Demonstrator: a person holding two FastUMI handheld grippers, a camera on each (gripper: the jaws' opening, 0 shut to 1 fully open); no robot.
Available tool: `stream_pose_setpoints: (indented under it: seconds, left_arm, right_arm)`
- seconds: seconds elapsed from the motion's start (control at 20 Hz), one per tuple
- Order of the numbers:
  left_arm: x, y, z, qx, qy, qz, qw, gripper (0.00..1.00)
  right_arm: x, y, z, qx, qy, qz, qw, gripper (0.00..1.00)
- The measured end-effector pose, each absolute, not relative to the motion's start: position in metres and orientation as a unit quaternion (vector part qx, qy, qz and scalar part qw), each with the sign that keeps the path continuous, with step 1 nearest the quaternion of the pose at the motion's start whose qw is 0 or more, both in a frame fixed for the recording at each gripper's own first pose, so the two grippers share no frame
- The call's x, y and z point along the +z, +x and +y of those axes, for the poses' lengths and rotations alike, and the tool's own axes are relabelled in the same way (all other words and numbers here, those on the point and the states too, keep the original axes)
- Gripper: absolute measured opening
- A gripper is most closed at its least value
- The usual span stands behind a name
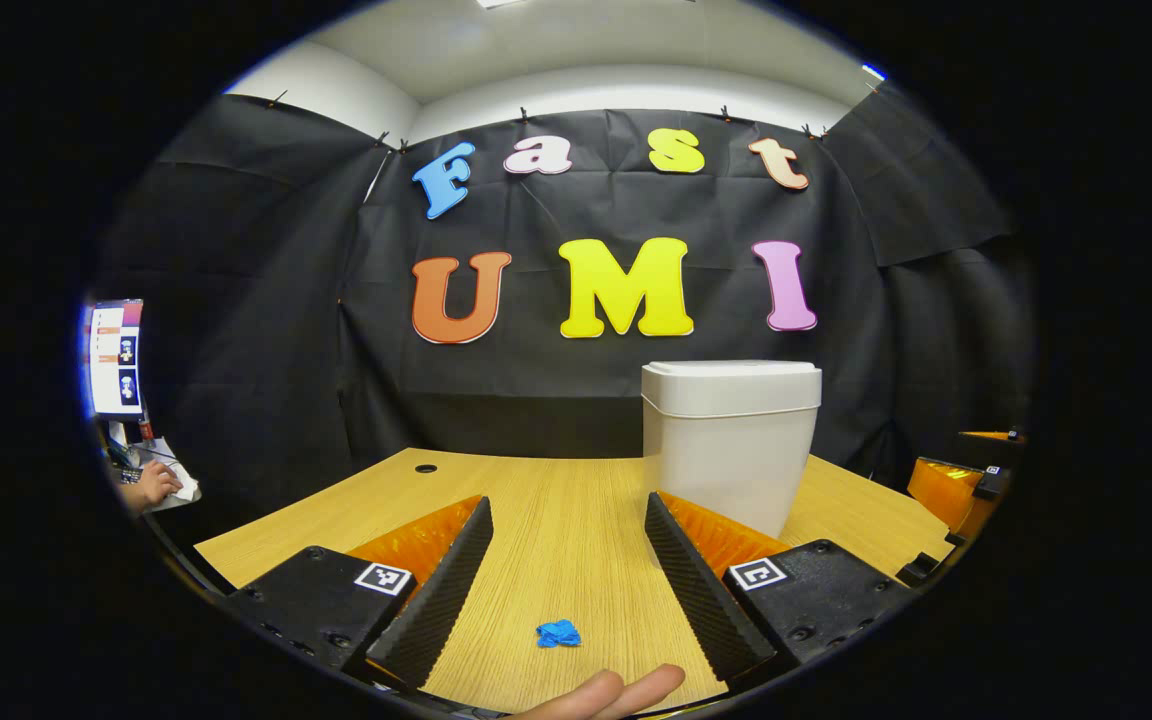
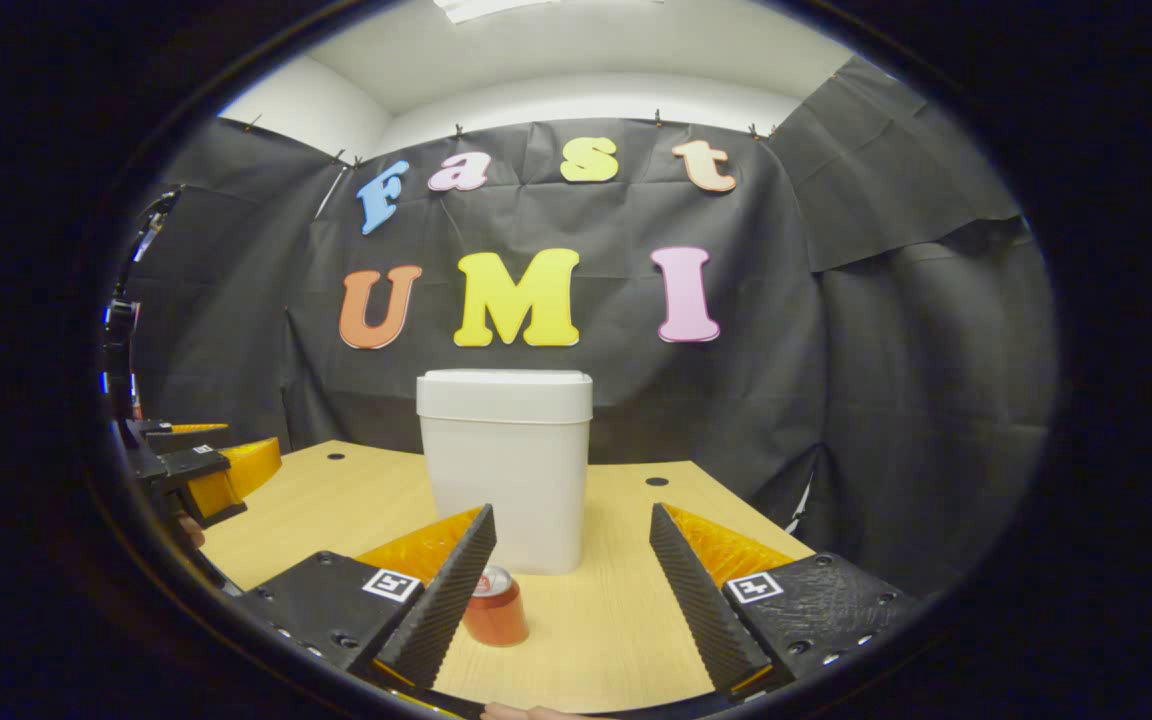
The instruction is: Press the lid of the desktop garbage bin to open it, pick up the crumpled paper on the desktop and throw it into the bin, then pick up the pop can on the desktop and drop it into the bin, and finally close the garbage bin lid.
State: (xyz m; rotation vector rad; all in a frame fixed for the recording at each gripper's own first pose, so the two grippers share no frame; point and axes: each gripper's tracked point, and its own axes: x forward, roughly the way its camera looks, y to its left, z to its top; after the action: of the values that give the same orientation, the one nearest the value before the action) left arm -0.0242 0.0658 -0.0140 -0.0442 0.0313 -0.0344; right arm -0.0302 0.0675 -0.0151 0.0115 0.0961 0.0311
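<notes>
White bin (image 2: pixel 504 470) upright, lid (image 2: pixel 504 394) closed, blue crumpled paper (image 1: pixel 558 633) and red can (image 2: pixel 495 607) on table (image 1: pixel 566 520), left gripper (image 1: pixel 566 560) and right gripper (image 2: pixel 571 570) both spread wide, empty.

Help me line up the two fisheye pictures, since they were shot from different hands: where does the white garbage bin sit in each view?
Left gripper view: the garbage bin stands right of centre on the wooden desk, lid closed, behind the right finger.
Right gripper view: the bin stands just left of centre, lid closed, with the pop can in front of it.
Shared landmark: the black cloth wall directly behind the bin.
</notes>
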Motion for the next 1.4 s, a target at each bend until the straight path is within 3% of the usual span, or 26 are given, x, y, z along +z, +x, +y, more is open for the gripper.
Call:
stream_pose_setpoints:
  seconds: [0.45, 1.1, 1.25, 1.35, 1.4]
  left_arm:
    - [-0.001, -0.026, 0.072, -0.015, -0.007, 0.016, 1.0, 0.99]
    - [-0.002, -0.031, 0.118, 0.02, -0.016, 0.022, 0.999, 0.99]
    - [-0.005, -0.03, 0.119, 0.017, -0.021, 0.026, 0.999, 0.99]
    - [-0.007, -0.029, 0.119, 0.015, -0.021, 0.029, 0.999, 0.99]
    - [-0.009, -0.029, 0.119, 0.014, -0.022, 0.033, 0.999, 0.99]
  right_arm:
    - [0.008, -0.025, 0.076, 0.018, -0.004, 0.022, 1.0, 0.95]
    - [0.044, 0.022, 0.102, 0.057, -0.003, 0.047, 0.997, 0.95]
    - [0.059, 0.03, 0.114, 0.063, -0.02, 0.044, 0.997, 0.9]
    - [0.07, 0.035, 0.122, 0.072, -0.02, 0.039, 0.996, 0.72]
    - [0.077, 0.037, 0.126, 0.077, -0.02, 0.034, 0.996, 0.71]
